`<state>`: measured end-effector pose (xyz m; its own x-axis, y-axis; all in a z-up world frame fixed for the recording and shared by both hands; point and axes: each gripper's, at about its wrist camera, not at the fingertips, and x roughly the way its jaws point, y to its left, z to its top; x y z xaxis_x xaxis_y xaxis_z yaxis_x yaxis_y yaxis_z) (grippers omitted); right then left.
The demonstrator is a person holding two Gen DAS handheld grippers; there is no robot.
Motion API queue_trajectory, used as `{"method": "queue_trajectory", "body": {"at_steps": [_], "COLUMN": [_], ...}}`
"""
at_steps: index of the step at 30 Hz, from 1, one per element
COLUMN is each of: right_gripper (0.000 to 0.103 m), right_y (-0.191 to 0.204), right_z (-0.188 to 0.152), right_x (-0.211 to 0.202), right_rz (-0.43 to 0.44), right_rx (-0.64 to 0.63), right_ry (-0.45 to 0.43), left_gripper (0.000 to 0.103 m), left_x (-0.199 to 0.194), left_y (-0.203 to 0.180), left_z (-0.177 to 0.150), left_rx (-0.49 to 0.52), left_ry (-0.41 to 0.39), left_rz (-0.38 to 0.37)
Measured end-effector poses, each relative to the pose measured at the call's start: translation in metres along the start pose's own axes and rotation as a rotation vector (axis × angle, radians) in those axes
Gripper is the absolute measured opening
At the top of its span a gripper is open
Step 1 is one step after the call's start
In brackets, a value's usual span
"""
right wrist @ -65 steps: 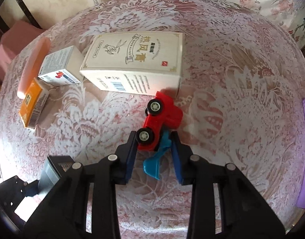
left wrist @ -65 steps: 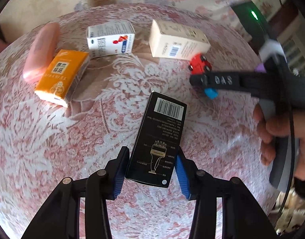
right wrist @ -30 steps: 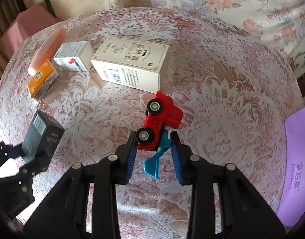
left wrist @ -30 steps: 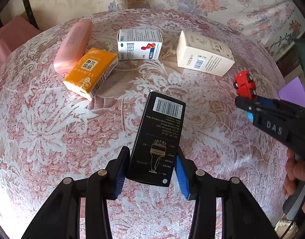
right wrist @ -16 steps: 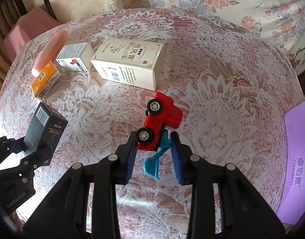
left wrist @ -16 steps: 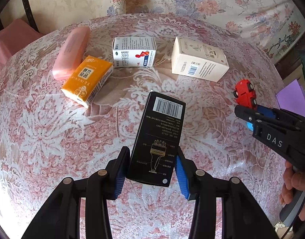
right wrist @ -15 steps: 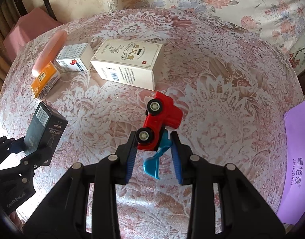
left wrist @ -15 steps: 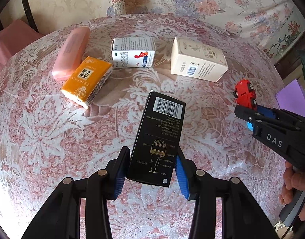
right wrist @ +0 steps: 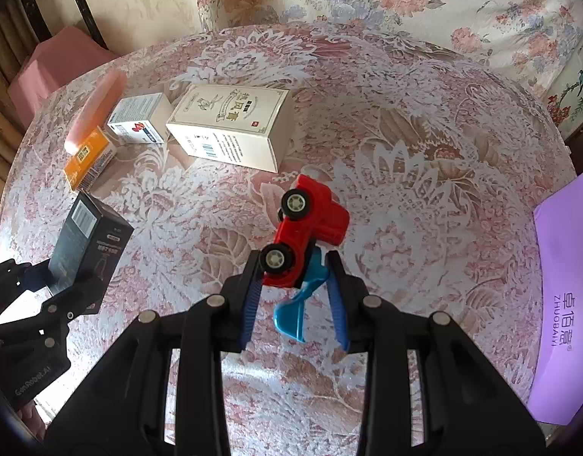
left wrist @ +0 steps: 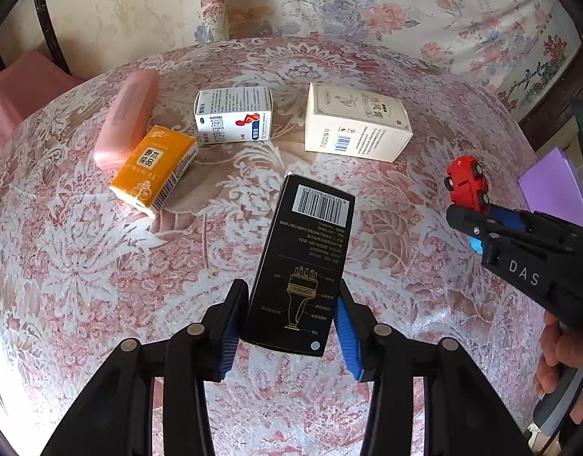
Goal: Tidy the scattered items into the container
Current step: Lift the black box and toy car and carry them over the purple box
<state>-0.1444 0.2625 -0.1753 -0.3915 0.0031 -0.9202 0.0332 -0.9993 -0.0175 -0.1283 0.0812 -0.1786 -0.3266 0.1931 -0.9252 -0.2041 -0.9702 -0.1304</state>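
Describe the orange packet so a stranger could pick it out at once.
On the round table with the pink lace cloth, look to the far left of the row of boxes. The orange packet lies against the pink case, left of the small white box; it is the only orange item.

Home – lace tablecloth point(left wrist: 82, 266), floral fabric point(left wrist: 405, 7) behind table.

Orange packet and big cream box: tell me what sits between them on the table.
The white box with the red and blue print lies between the orange packet and the big cream box. The left wrist view shows it best.
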Motion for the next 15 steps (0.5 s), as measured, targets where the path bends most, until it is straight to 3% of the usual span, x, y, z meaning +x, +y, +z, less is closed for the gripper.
{"method": "queue_trajectory", "body": {"at_steps": [15], "right_gripper": [0.036], "right_y": [-0.017], "right_z": [-0.007], "right_x": [-0.013], "right_rz": [-0.003], "right_rx": [0.019], "right_ry": [-0.018], "left_gripper": [0.045], "left_x": [-0.010], "left_y": [-0.016], "left_z": [-0.002], "left_rx": [0.018], "left_ry": [-0.014], "left_rz": [0.003]}}
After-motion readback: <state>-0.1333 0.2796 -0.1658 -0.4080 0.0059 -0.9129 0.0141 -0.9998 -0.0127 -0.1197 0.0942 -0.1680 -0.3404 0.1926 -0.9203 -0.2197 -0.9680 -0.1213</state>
